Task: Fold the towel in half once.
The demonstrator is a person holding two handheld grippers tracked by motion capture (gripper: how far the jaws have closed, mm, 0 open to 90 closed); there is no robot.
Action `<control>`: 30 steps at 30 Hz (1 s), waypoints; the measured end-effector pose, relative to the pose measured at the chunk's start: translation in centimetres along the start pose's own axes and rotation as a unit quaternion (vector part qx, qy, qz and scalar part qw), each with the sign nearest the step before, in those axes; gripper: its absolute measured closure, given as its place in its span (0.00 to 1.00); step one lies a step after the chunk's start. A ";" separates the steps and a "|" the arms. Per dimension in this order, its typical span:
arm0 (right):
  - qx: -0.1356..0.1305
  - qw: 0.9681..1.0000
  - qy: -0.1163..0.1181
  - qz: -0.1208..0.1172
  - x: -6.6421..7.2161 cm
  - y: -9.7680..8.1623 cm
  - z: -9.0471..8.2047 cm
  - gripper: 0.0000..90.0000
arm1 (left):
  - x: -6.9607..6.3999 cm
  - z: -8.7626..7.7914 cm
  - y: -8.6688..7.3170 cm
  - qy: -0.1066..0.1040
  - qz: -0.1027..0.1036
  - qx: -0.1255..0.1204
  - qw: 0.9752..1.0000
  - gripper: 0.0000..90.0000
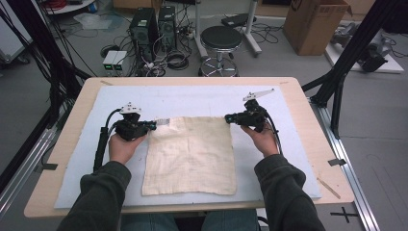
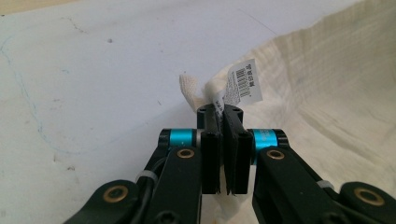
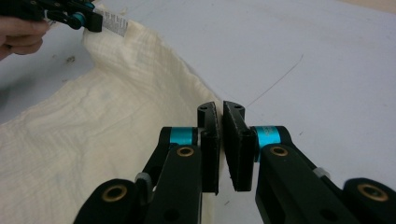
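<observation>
Both grippers, left [image 1: 153,125] and right [image 1: 228,117], pinch the cloth's [image 1: 190,156] far corners; its body lies nearward.

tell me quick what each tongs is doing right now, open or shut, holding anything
Left tongs: shut on the far left corner of the cream cloth, beside its barcode tag.
Right tongs: shut on the cloth's far right corner.

1. The cloth [image 1: 190,154] is cream, with a faint woven grid.
2. Its tag [image 2: 243,81] is white with a black barcode.
3. The left tool [image 2: 223,114] and right tool [image 3: 220,112] are black with turquoise pins and brass rivets.
4. The worktop [image 1: 308,125] is pale wood under a light blue-white mat [image 1: 192,98].
</observation>
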State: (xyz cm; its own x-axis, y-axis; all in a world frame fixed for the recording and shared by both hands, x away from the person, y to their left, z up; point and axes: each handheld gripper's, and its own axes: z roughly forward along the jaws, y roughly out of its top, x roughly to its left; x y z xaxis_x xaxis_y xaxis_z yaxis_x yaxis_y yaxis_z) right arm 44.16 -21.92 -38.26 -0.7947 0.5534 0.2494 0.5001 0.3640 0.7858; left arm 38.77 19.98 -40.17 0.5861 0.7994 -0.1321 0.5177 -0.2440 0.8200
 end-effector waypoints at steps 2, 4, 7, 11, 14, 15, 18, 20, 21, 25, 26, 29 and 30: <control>0.001 1.000 0.005 0.000 0.2 -0.3 0.0 0.95 | -0.3 -0.3 -0.1 -0.004 0.007 0.001 1.000 0.95; 0.000 1.000 0.004 -0.006 0.5 -0.7 -0.1 0.95 | -0.7 -0.5 -0.1 -0.007 0.015 0.000 1.000 0.95; 0.006 1.000 0.007 -0.009 0.9 -1.0 -0.4 0.95 | -1.3 -1.0 0.0 -0.009 0.031 -0.001 0.999 0.95; 0.004 1.000 0.015 -0.015 1.8 -0.9 -0.9 0.95 | -1.9 -1.8 0.1 -0.012 0.047 -0.007 0.999 0.95; 0.010 1.000 0.019 -0.020 2.4 -0.9 -1.1 0.95 | -2.5 -2.3 0.0 -0.010 0.065 -0.002 0.998 0.95; 0.010 0.999 0.020 -0.023 2.5 -0.9 -1.2 0.95 | -2.7 -2.5 0.0 -0.009 0.071 -0.001 0.997 0.95; 0.012 1.000 0.020 -0.021 2.9 -1.2 -1.6 0.95 | -3.0 -3.0 -0.5 -0.010 0.072 -0.008 0.997 0.95; 0.007 1.000 0.022 -0.019 3.1 -1.5 -1.9 0.95 | -3.1 -3.2 -0.9 -0.012 0.075 -0.004 0.997 0.95; 0.006 1.000 0.022 -0.017 3.2 -1.8 -2.1 0.95 | -3.1 -3.3 -1.2 -0.016 0.075 -0.002 0.997 0.95; 0.000 0.999 0.021 -0.026 3.9 -2.7 -2.6 0.95 | -3.5 -3.9 -1.8 -0.024 0.086 -0.002 0.996 0.95; -0.002 0.999 0.022 -0.023 4.0 -2.9 -2.7 0.95 | -3.7 -4.0 -2.0 -0.025 0.088 -0.001 0.996 0.95; 0.002 0.999 0.024 -0.023 4.2 -3.5 -2.9 0.95 | -4.0 -4.3 -2.5 -0.033 0.096 0.003 0.995 0.95; 0.002 0.999 0.026 -0.021 4.3 -3.7 -2.9 0.95 | -4.1 -4.3 -2.7 -0.034 0.098 0.003 0.995 0.95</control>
State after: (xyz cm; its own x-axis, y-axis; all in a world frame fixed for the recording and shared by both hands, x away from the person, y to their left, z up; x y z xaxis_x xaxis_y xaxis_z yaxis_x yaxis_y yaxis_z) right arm 37.89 -23.06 -38.42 -0.8314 0.4985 0.2456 0.4678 0.3892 0.7935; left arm 32.30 19.72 -39.41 0.7177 0.6964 -0.0075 0.3928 -0.3958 0.8301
